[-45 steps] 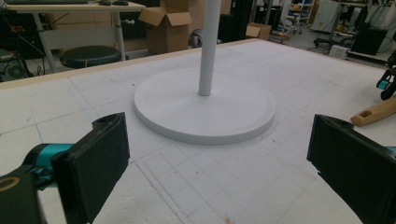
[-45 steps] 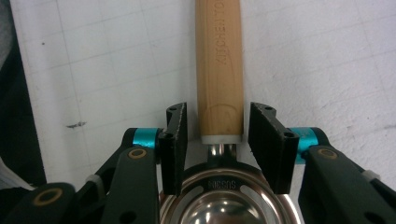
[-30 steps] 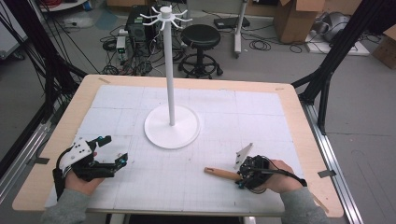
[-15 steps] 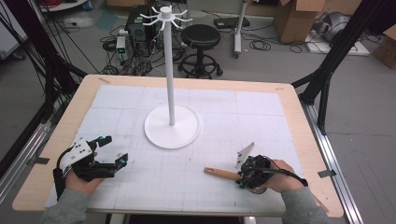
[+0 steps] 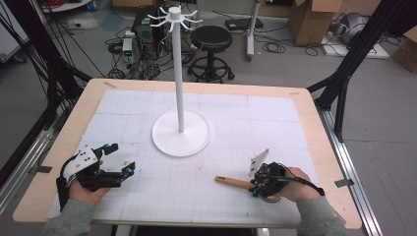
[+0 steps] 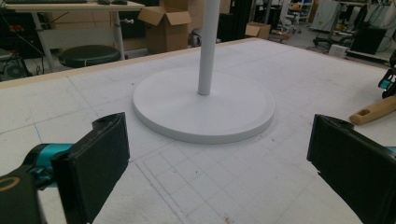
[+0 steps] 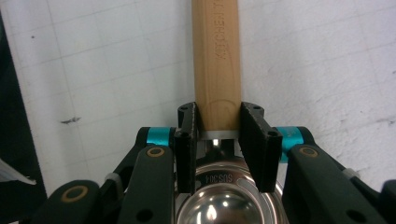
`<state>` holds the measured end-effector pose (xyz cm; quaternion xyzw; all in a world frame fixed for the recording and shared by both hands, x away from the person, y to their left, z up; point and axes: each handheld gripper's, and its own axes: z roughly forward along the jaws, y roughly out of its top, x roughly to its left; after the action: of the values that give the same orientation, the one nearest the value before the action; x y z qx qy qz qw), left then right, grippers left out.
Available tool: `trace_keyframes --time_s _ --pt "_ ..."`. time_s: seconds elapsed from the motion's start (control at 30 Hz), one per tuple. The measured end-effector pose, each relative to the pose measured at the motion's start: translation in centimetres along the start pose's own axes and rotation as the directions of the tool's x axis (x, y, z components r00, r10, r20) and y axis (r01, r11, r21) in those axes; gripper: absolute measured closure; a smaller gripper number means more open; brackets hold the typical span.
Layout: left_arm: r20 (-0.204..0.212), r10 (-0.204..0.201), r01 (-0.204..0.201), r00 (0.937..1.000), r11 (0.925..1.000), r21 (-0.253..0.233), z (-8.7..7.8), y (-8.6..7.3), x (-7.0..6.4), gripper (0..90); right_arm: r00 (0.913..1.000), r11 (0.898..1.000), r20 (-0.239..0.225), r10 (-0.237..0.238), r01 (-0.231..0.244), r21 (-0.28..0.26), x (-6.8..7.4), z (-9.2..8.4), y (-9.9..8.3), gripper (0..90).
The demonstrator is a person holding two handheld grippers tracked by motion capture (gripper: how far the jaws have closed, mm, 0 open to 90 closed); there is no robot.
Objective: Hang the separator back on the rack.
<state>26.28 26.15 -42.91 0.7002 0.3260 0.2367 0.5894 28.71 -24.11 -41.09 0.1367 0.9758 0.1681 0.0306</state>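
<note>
- The right gripper [image 5: 259,186] sits near the table's [image 5: 314,123] front right edge, its jaws just closing on the wooden handle [image 7: 217,60] of a steel measuring scoop [image 7: 219,200]; in the right gripper view both pads flank the handle where it meets the bowl.
- The handle lies flat on the white mat [image 5: 236,118], pointing toward the table's middle.
- The left gripper [image 5: 118,160] rests at the front left, jaws wide apart with nothing between them.
- A white hook stand [image 5: 181,132] rises at the centre.
</note>
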Motion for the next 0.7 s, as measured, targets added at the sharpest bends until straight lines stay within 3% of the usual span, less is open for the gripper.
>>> trace_keyframes --time_s 0.33,0.7 --pt "0.001 0.000 0.000 1.0000 1.0000 0.000 -0.07 0.00 0.01 6.3 0.9997 1.000 -0.009 0.025 -0.025 -0.006 -0.12 0.08 -0.13 68.9" --pt "0.000 -0.002 0.002 1.0000 1.0000 -0.002 -0.05 0.00 0.03 6.3 0.9998 0.999 -0.008 0.017 -0.017 -0.028 -0.19 0.01 -0.40 69.6"
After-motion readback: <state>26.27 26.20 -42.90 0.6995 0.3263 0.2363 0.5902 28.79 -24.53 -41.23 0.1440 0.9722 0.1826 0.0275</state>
